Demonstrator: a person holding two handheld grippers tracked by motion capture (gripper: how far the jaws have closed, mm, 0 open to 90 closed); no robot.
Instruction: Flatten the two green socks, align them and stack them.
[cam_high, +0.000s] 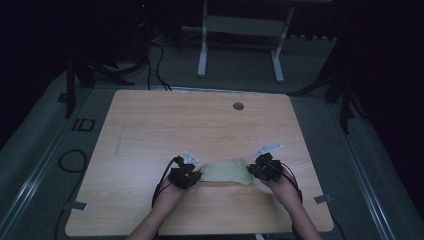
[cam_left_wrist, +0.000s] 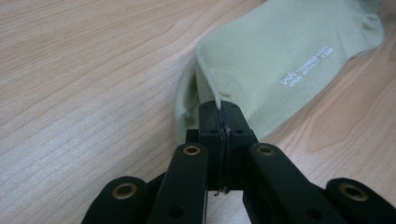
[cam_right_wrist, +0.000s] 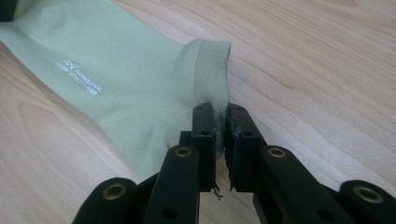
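A: Item one, largest first?

B: Table (cam_high: 150, 125), light wood, rounded corners, with a small round grey cap (cam_high: 238, 106) set in the top toward twelve o'clock. Grey floor (cam_high: 30, 150) around it, a white frame (cam_high: 240, 45) standing beyond the far edge, and black cables (cam_high: 70, 161) lying on the floor at nine o'clock.

A: Item two?

B: Sock (cam_high: 225, 171), pale green, one piece. It lies flat on the table toward six o'clock from the centre, stretched sideways between the two grippers. Small white lettering (cam_left_wrist: 306, 67) is printed on the upper face. The ribbed cuff (cam_right_wrist: 212, 70) sits at the sock's three o'clock end; the seamed end sits at nine o'clock.

A: Item three, the tools?

B: Left gripper (cam_high: 191, 176), black, held in the person's left hand (cam_high: 167, 192), at the sock's nine o'clock end. In the left gripper view its jaws are clenched on the sock's edge (cam_left_wrist: 219, 105), with the fabric pinched thin between the pads and lifted a little off the wood. Right gripper (cam_high: 257, 170), black, held in the right hand (cam_high: 285, 187), at the three o'clock end. In the right gripper view its jaws grasp the ribbed cuff, and a sliver of green shows in the narrow slot between the pads.

A: Smaller parts?

B: A grey three-cornered plate tops each gripper (cam_high: 189, 157), and a cable trails from each back toward six o'clock. Both forearms enter from the table's near edge.

A: Contact?

B: Each gripper touches the sock; the two grippers stand apart, with the sock's length between them.
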